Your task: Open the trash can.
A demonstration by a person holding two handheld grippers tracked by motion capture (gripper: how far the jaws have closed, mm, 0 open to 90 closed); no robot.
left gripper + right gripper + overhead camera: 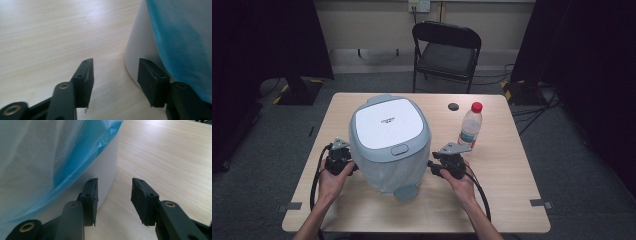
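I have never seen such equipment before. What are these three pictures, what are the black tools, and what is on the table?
A person sits at a wooden table with a hand-held two-jaw tool in each hand. The high view looks down from above; the two gripper views come from cameras riding on the tools. The left gripper and the right gripper stand on either side of a white and grey bin whose plastic bag liner hangs over its outside. Both pairs of jaws stand apart with nothing pinched between them. A water bottle with a red cap and a small black disc also stand there.
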